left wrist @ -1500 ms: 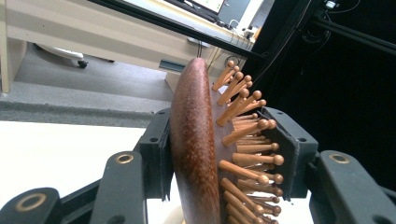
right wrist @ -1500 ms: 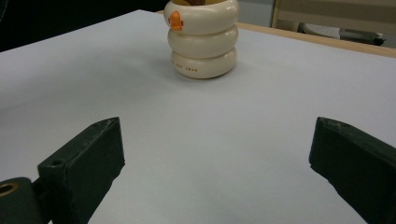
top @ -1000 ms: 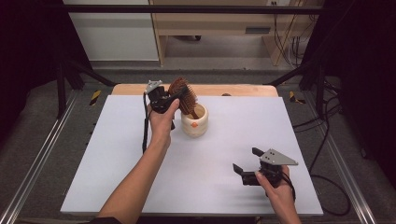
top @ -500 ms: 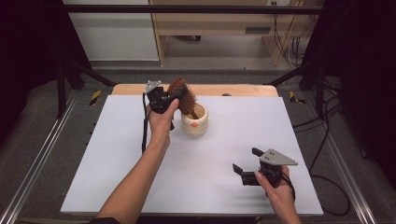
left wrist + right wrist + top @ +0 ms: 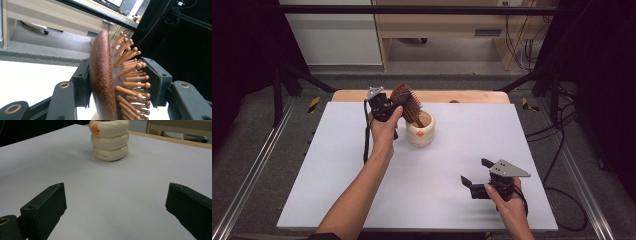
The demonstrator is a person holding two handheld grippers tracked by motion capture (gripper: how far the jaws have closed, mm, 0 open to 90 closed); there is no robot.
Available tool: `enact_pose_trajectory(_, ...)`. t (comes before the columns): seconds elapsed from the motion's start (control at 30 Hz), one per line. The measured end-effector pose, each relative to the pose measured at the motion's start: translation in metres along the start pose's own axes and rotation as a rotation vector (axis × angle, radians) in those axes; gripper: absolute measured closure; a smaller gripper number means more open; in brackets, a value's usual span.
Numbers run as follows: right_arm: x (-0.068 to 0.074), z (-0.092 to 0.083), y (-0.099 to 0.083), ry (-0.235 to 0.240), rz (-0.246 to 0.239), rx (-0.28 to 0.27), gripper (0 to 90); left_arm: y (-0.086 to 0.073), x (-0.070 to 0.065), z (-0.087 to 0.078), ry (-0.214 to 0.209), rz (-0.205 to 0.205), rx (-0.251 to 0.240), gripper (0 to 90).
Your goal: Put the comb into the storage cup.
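Wooden paddle hairbrush (image 5: 407,102), gripped head-on in the left claw (image 5: 393,106), angles handle-down into the cream holder (image 5: 420,131) centre-frame; right claw (image 5: 475,176) gapes empty.

Hairbrush (image 5: 101,82) of polished reddish-brown wood with smooth round-tipped wooden pins, cup (image 5: 110,138) of glossy cream ceramic-looking ribbed rings, bench (image 5: 472,150) topped in matt white sheet, claw pads (image 5: 45,207) matt black plastic

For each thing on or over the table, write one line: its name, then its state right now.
Wooden hairbrush: head between the left gripper's jaws, handle down in the cup.
Cream duck-face cup: upright on the white table.
Left gripper: shut on the hairbrush head.
Right gripper: open, holding nothing.
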State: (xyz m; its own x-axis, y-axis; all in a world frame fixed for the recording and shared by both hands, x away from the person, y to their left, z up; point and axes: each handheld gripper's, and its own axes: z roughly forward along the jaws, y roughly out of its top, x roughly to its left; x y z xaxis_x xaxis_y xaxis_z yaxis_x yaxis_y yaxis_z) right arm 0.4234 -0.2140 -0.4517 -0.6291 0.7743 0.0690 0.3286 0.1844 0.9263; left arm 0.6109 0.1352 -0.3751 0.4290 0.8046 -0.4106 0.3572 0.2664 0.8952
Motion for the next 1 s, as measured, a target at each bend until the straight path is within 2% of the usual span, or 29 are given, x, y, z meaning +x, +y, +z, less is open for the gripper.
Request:
enact_pose_trajectory(0.3,0.0004,0.0008,-0.0004,0.002,0.001,0.005,3.7,0.0001,0.0027,0.0,0.003,-0.01,0.002,44.7)
enact_pose_trajectory(1.0,0.0011,0.0014,-0.0007,0.008,0.002,0.009,3.7,-0.0016,0.0022,0.0003,0.009,-0.005,-0.007,43.4)
